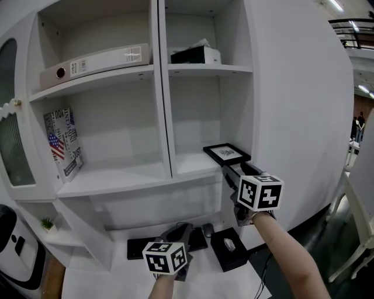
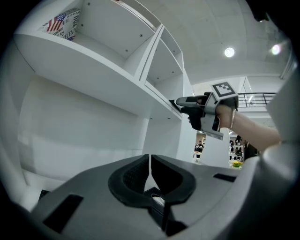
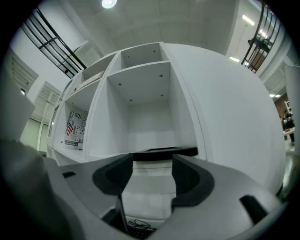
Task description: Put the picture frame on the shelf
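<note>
Frame placement reads best from the head view: picture frame (image 1: 227, 153) flat at the shelf (image 1: 193, 166) front edge. Right gripper view shows the right gripper (image 3: 152, 161) spread just before it, not pinching. Left gripper (image 2: 150, 161) is pressed together below the shelf.

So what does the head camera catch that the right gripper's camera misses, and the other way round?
Only the head view: the left gripper low down, a black box in the compartment above the picture frame, and a small plant. Only the right gripper view: the right gripper seen along its own jaws, which stand apart, and a ceiling lamp. Both: the picture frame lying flat at the front edge of the shelf, and the flag-printed book one compartment to its left.
</note>
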`<state>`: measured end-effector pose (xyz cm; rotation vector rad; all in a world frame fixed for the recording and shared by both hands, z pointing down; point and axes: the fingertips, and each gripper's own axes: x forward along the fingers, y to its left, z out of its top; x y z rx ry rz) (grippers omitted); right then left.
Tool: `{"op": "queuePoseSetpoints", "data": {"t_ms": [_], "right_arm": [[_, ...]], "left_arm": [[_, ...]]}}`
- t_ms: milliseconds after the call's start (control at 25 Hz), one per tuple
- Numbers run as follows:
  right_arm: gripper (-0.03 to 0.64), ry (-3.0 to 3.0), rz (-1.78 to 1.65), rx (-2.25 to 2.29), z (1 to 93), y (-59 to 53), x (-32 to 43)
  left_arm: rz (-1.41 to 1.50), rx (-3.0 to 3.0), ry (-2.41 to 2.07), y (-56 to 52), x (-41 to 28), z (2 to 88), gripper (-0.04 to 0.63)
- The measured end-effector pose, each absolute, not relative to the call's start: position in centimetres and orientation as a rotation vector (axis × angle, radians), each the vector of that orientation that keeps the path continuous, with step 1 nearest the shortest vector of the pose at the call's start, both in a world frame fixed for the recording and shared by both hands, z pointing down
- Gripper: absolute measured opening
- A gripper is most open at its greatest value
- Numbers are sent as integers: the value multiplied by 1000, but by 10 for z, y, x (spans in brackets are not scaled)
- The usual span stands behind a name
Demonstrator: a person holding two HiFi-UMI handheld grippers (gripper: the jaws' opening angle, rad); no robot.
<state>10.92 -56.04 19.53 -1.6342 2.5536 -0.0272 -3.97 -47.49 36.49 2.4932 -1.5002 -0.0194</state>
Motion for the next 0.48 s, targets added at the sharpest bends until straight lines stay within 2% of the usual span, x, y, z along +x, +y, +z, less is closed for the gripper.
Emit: {"op": "queuePoseSetpoints", "data": {"t_ms": [280, 480], "right_arm": [[245, 2554, -170, -1470, 223, -532, 107], [209, 2581, -248, -1421, 253, -506, 108]], "left_arm": [[-7, 2530, -1521, -471, -36, 360, 21], [-9, 2540, -1524, -466, -32, 359, 20]]}}
